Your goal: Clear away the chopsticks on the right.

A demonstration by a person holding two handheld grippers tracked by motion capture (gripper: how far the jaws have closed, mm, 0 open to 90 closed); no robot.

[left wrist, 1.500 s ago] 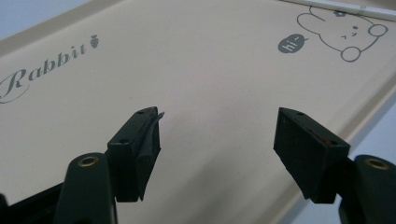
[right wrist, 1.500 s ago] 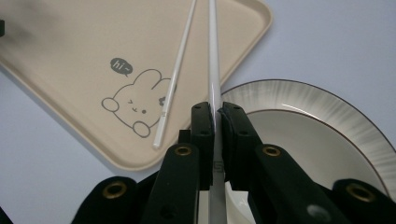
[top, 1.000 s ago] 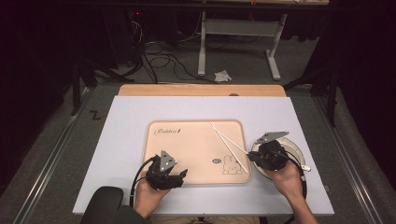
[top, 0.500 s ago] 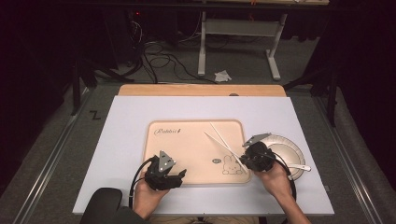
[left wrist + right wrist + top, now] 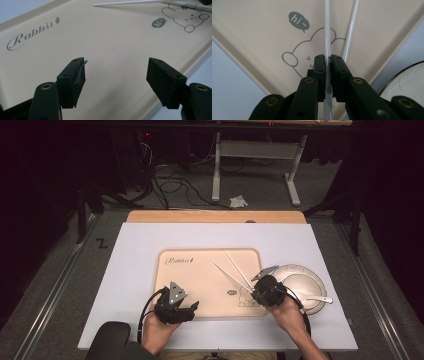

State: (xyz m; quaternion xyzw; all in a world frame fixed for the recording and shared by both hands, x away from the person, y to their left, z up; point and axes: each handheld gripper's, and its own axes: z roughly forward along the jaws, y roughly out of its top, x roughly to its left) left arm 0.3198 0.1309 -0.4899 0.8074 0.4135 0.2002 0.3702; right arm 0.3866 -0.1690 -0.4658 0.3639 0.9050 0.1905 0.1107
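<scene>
Right gripper view gives the clearest look: the right gripper has its jaws pinched onto one white chopstick, which runs straight up between the pads and out over the tray's bunny drawing and the "hi~" bubble. The second chopstick lies just beside the right-hand jaw, outside the grip, angling away toward the top. Whether it touches the held one down near the jaws I honestly can't tell, that bit is hidden behind the black fingers.

In the high view the right gripper sits at the tray's right edge, just next to the white plate, which has a spoon lying on its near side. The two chopsticks fan out from the gripper toward the middle of the tray, tips apart.

The left gripper is at the tray's near edge, well apart from the chopsticks. In the left gripper view it stands wide with nothing between the jaws, just bare tray below and the "Rabbit" lettering off to the left; a chopstick shows far off at the top.
</scene>
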